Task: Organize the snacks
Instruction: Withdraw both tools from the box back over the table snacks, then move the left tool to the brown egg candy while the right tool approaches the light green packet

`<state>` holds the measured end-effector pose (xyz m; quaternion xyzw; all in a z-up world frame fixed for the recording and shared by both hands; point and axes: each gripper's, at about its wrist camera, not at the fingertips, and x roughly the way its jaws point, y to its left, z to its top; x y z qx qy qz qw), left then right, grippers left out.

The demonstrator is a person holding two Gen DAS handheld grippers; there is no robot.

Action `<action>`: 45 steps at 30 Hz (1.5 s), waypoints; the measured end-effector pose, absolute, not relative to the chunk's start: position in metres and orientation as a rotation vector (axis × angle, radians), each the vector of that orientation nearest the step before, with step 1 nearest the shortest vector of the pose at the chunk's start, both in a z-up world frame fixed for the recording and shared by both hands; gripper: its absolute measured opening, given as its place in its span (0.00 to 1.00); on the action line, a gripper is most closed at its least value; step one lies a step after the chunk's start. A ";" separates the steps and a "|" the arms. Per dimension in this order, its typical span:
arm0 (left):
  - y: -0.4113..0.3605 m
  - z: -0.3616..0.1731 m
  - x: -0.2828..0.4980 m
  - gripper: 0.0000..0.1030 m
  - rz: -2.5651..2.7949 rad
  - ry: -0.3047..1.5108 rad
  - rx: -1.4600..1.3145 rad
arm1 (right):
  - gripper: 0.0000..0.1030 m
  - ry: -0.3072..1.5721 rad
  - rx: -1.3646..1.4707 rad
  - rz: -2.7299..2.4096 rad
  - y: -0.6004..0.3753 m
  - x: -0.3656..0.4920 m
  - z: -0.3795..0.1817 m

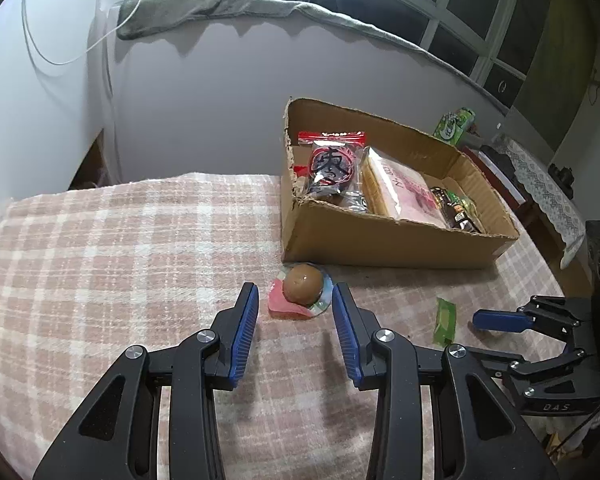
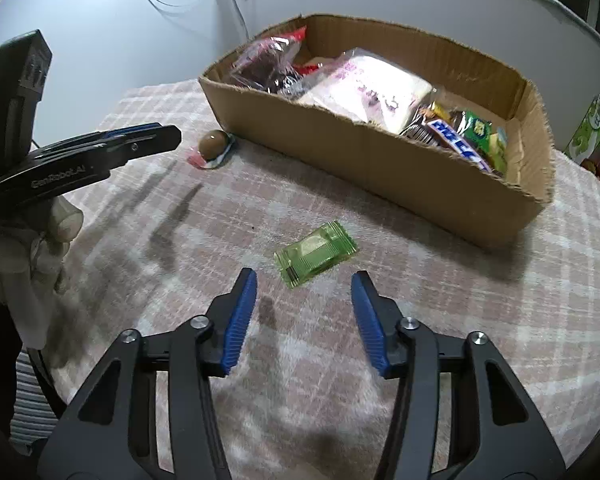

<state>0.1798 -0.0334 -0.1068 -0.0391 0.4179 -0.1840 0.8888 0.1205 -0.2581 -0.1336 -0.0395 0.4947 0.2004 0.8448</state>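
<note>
A cardboard box [image 1: 380,244] [image 2: 380,160] on the plaid cloth holds several wrapped snacks. A brown round snack in a clear and red wrapper [image 1: 303,280] [image 2: 213,145] lies on the cloth just in front of the box's near left corner. My left gripper [image 1: 296,294] is open, its fingertips on either side of this snack, just short of it. A small green packet [image 2: 315,254] [image 1: 445,320] lies flat on the cloth. My right gripper [image 2: 303,280] is open and empty, its tips just short of the green packet. The right gripper also shows in the left wrist view [image 1: 500,320].
The table is covered by a pink plaid cloth [image 1: 120,260] [image 2: 460,320]. A grey wall stands behind. A green carton [image 1: 454,124] [image 2: 592,128] stands beyond the box. A lace-covered surface [image 1: 548,188] lies to the right. A gloved hand [image 2: 32,248] holds the left gripper.
</note>
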 end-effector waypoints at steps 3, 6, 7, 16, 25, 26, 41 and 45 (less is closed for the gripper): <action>-0.038 -0.110 0.186 0.35 -0.391 0.880 -0.056 | 0.45 1.065 -0.079 0.421 -0.255 0.128 -0.139; -0.042 -0.114 0.191 0.35 -0.405 0.889 -0.027 | 0.43 1.064 -0.093 0.418 -0.249 0.133 -0.142; -0.044 -0.115 0.193 0.35 -0.405 0.891 -0.019 | 0.43 1.063 -0.097 0.418 -0.247 0.134 -0.142; -0.054 -0.126 0.207 0.36 -0.409 0.911 0.014 | 0.42 1.040 -0.170 0.416 -0.225 0.141 -0.140; -0.051 -0.131 0.208 0.47 -0.434 0.910 -0.002 | 0.42 0.964 -0.169 0.421 -0.236 0.136 -0.126; -0.051 -0.131 0.208 0.47 -0.437 0.910 -0.006 | 0.42 0.968 -0.175 0.434 -0.239 0.138 -0.125; -0.045 -0.132 0.208 0.47 -0.460 0.907 -0.019 | 0.42 0.985 -0.276 0.519 -0.213 0.175 -0.139; -0.046 -0.132 0.206 0.46 -0.466 0.906 -0.011 | 0.42 1.026 -0.278 0.556 -0.217 0.173 -0.139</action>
